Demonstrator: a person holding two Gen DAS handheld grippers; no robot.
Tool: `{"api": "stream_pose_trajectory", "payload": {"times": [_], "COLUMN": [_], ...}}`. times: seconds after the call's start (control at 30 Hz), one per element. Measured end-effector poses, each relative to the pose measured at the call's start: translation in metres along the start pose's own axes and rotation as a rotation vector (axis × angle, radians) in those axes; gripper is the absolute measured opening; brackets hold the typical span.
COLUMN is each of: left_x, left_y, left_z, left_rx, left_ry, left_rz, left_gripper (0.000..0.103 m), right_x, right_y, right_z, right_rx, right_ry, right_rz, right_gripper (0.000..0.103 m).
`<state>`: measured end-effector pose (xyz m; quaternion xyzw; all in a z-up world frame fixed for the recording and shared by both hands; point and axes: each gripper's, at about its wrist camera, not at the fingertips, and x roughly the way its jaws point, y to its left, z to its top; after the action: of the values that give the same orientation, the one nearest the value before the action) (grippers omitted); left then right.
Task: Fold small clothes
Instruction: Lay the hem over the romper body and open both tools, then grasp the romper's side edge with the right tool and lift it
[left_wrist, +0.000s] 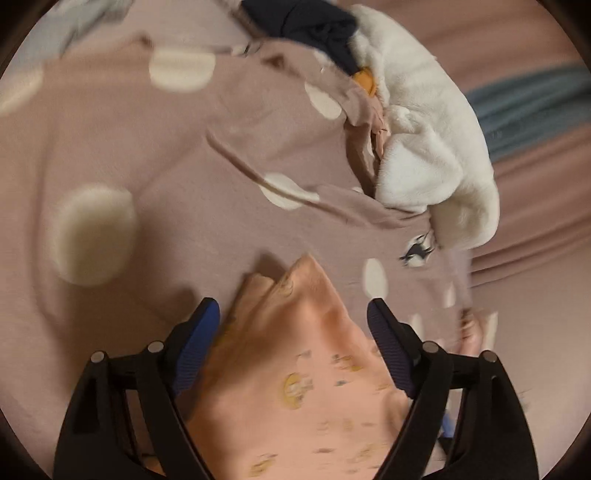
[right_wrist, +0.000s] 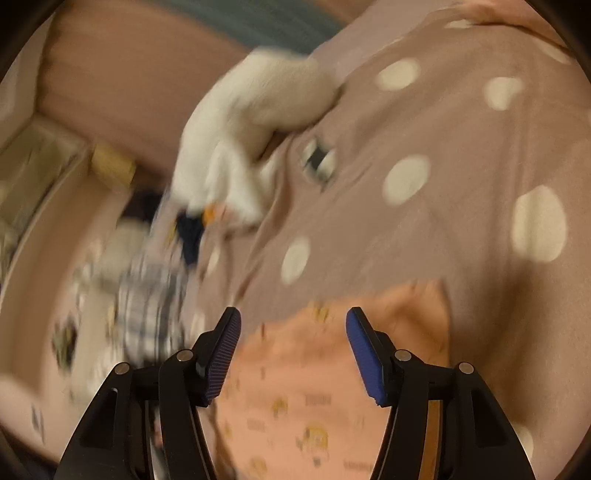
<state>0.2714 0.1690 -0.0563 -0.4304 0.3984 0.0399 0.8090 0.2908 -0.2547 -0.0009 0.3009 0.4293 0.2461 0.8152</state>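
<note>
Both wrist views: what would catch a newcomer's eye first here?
The peach printed garment lies low in both views, between the spread blue pads of the left gripper and of the right gripper; neither pinches it. Behind it spreads the mauve bedspread with cream dots. A fluffy white garment sits heaped at the upper right of the left view, with a dark navy piece beside it.

Both views look from a gripper forward along its two fingers and slant down onto a bed with a dotted mauve cover (left_wrist: 147, 147), from close above. The left wrist view faces a peach printed garment (left_wrist: 295, 369) with a white fluffy garment (left_wrist: 424, 129) beyond on the right. The right wrist view shows the same peach printed garment (right_wrist: 314, 387), white fluffy garment (right_wrist: 251, 122) and cover (right_wrist: 443, 129), from another side and more blurred.
</note>
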Motion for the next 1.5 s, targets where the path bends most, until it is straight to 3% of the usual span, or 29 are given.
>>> {"api": "stream_pose_trajectory", "payload": {"times": [0.1, 0.17, 0.27, 0.4, 0.47, 0.57, 0.73, 0.87, 0.97, 1.23, 1.5], "left_x": [-0.005, -0.013, -0.026, -0.038, -0.045, -0.053, -0.065, -0.071, -0.077, -0.089, -0.07], "left_y": [-0.004, -0.005, -0.001, -0.005, -0.007, -0.017, -0.024, -0.02, -0.019, -0.01, 0.005], "left_z": [-0.016, -0.031, -0.048, -0.062, -0.069, -0.083, -0.112, -0.128, -0.139, -0.155, -0.162], "left_rx": [0.087, 0.137, 0.167, 0.229, 0.248, 0.345, 0.482, 0.452, 0.461, 0.407, 0.319], "left_ry": [0.071, 0.123, 0.132, 0.109, 0.094, 0.072, 0.068, 0.108, 0.11, 0.136, 0.23], "left_rz": [-0.031, -0.067, -0.086, -0.024, -0.01, 0.04, 0.093, 0.041, 0.072, 0.008, -0.106], "left_gripper": [0.086, 0.09, 0.096, 0.097, 0.103, 0.103, 0.103, 0.103, 0.103, 0.103, 0.103], "right_x": [0.008, 0.012, 0.015, 0.005, 0.0, -0.009, -0.029, -0.036, -0.041, -0.058, -0.051], "right_y": [0.014, 0.015, 0.01, 0.006, 0.009, 0.019, 0.036, 0.042, 0.045, 0.04, 0.014], "right_z": [-0.02, -0.031, -0.044, -0.058, -0.062, -0.069, -0.085, -0.096, -0.105, -0.128, -0.143], "right_rx": [-0.095, -0.098, -0.07, -0.04, -0.029, -0.04, -0.075, -0.055, -0.049, -0.015, 0.068], "right_ry": [0.041, 0.062, 0.105, 0.114, 0.111, 0.102, 0.056, 0.08, 0.097, 0.1, 0.127], "right_rz": [-0.066, -0.103, -0.121, -0.115, -0.116, -0.129, -0.15, -0.14, -0.131, -0.132, -0.103], "right_gripper": [0.061, 0.068, 0.071, 0.071, 0.072, 0.086, 0.096, 0.102, 0.102, 0.102, 0.102]}}
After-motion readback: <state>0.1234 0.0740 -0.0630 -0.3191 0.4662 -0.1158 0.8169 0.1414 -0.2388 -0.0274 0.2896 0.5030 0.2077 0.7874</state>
